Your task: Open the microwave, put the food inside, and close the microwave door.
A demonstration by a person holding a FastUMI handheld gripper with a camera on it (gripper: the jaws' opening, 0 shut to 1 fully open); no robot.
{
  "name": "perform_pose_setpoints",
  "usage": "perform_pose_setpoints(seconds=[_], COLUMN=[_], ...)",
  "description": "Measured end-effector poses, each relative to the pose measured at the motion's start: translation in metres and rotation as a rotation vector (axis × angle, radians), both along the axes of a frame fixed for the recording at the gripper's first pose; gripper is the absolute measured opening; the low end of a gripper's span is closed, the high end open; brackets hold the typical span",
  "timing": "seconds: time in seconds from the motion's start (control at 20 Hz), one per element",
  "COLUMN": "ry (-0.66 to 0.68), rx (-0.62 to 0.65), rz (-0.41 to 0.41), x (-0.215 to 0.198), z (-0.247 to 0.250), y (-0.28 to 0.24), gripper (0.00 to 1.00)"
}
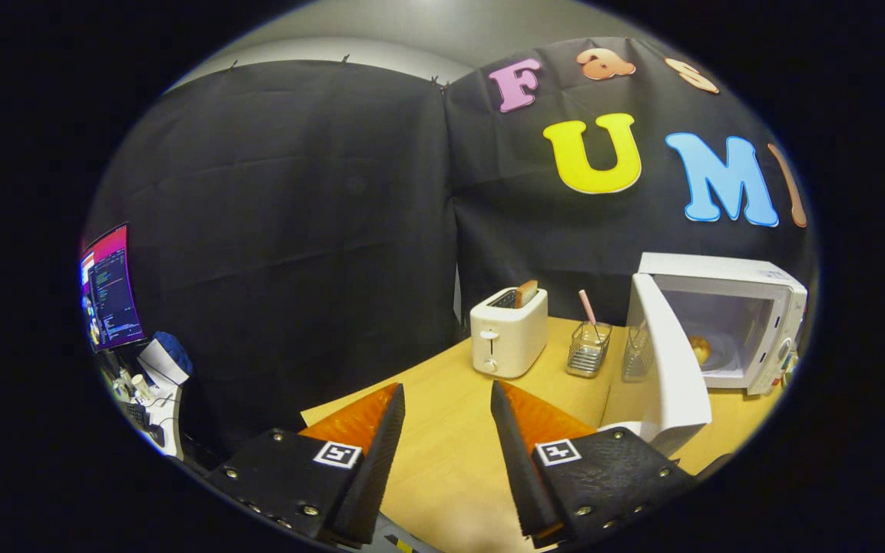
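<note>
A white microwave [757, 307] stands on the wooden table [450, 453], far to the right beyond my fingers. Its door [669, 369] is swung wide open toward me. Inside the cavity a round, golden-brown piece of food [700, 349] rests on the turntable plate. My gripper [446, 403] is open, with nothing between its fingers, only bare tabletop. The right finger's base sits just left of the open door's lower edge, and I cannot tell whether they touch.
A white toaster [509, 332] with a slice of toast stands beyond the fingers. To its right are a wire holder [588, 349] with a pink stick and a second holder partly behind the door. Off the table's left edge are a monitor [111, 288] and desk clutter.
</note>
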State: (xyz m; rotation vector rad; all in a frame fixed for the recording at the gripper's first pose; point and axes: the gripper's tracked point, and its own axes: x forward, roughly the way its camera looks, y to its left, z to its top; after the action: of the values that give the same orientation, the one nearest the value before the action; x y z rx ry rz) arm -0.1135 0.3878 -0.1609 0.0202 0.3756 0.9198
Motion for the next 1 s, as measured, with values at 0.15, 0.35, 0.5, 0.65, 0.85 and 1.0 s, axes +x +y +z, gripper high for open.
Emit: perform_pose_setpoints(seconds=[0.15,0.35,0.5,0.65,0.85,1.0], ry=[0.056,0.07,0.095,0.083,0.102,0.092], rx=[-0.041,-0.087,-0.083,-0.106,-0.117,-0.134], rz=[0.001,-0.12,-0.15,-0.161,-0.185,-0.222], x=[-0.001,0.022,0.037,0.036,0.045,0.057], z=[-0.026,-0.05,-0.058,-0.058,-0.064,-0.064], y=[-0.005,-0.037,-0.049,-0.067,-0.094,-0.116], gripper=[0.4,0.06,0.06,0.01,0.01,0.01])
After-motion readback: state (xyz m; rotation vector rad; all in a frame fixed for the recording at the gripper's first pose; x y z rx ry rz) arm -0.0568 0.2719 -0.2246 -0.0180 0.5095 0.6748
